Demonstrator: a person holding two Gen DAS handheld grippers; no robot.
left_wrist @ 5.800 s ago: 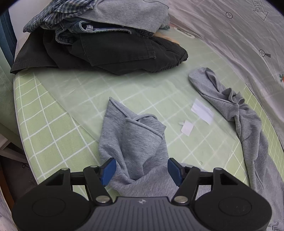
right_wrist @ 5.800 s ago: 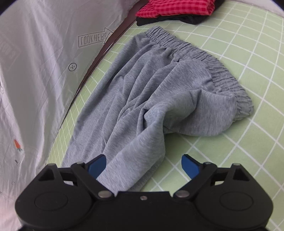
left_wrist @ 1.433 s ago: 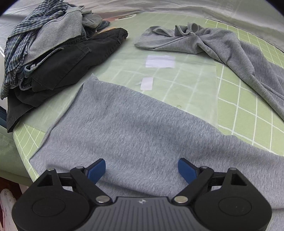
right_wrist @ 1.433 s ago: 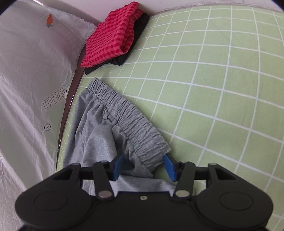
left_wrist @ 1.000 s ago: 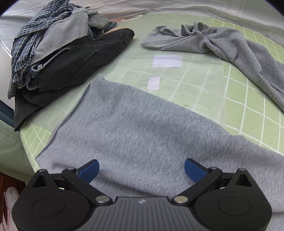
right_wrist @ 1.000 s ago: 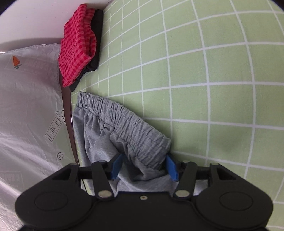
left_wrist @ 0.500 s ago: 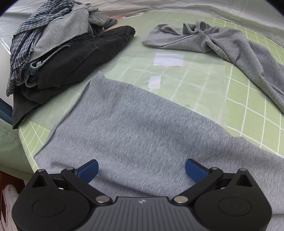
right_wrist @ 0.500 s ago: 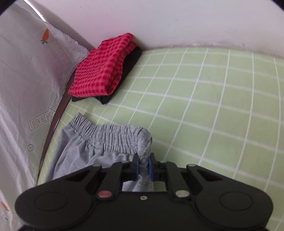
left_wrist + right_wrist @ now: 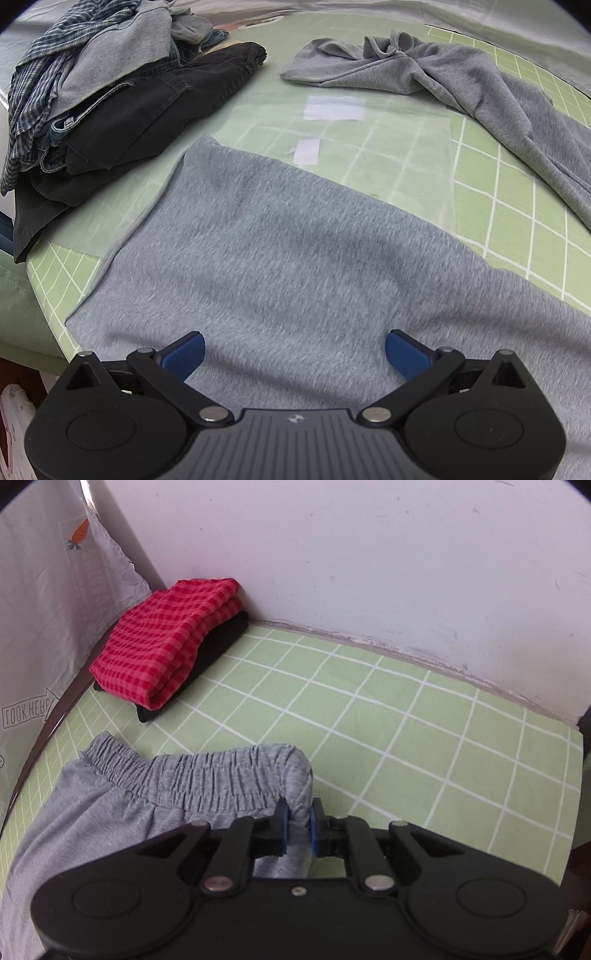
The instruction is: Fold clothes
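Right gripper (image 9: 298, 826) is clenched on the grey sweatpants (image 9: 207, 775), its blue pads pinching a fold at the near end of the gathered elastic waistband, which bunches up between the jaws. From there the ruched waistband runs off to the left across the green checked tablecloth (image 9: 406, 738), and the smooth grey fabric below it spreads toward the lower left of the right wrist view. Beyond the waistband a folded red checked garment (image 9: 166, 653) sits on top of a folded black one (image 9: 210, 657), against the white wall (image 9: 369, 554) and beside a pale printed sheet (image 9: 44, 609).

Left gripper (image 9: 293, 349) hangs released, jaws spread wide, over one flat pant leg (image 9: 277, 266); whether the fingertips touch the cloth is hard to tell. That leg lies smooth and unwrinkled, running from the table's near left edge toward the right. Past it, two white paper scraps (image 9: 334, 108) lie under what looks like a clear film on the cloth. Farther out, the other leg (image 9: 461, 85) lies crumpled and twisted, stretching away right. At the far left, a heap of unfolded clothes (image 9: 122, 96) rests on the table: black trousers, denim, a grey top and a plaid shirt
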